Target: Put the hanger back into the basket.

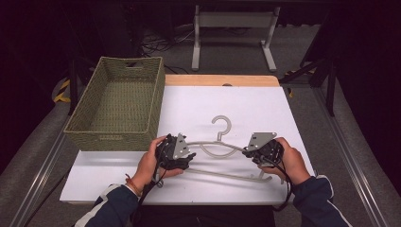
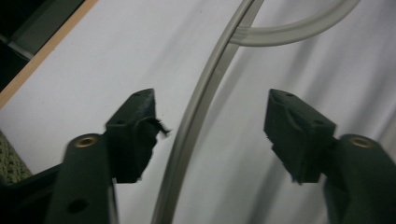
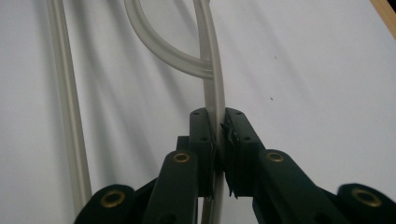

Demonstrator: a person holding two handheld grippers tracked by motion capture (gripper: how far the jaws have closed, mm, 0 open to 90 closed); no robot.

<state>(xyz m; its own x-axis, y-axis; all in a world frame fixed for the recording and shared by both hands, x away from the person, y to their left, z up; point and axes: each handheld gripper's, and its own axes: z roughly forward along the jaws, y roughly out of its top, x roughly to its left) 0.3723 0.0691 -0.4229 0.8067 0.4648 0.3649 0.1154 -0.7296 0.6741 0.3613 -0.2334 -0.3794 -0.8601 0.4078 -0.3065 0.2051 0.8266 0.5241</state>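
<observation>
Your right gripper (image 3: pixel 218 140) has its jaws clamped on the hanger (image 1: pixel 215 151) lying flat on the table (image 1: pixel 246 109), while your left gripper (image 2: pixel 210 135) straddles its other shoulder wide open, so lifting now could twist it loose.

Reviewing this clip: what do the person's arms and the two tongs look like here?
Both tongs, left and right, are black, each topped by a grey three-cornered plate and trailing a black cable. Brass-coloured rivets mark the jaw arms. The sleeves are dark blue with white trim; an orange band circles the left wrist.
</observation>
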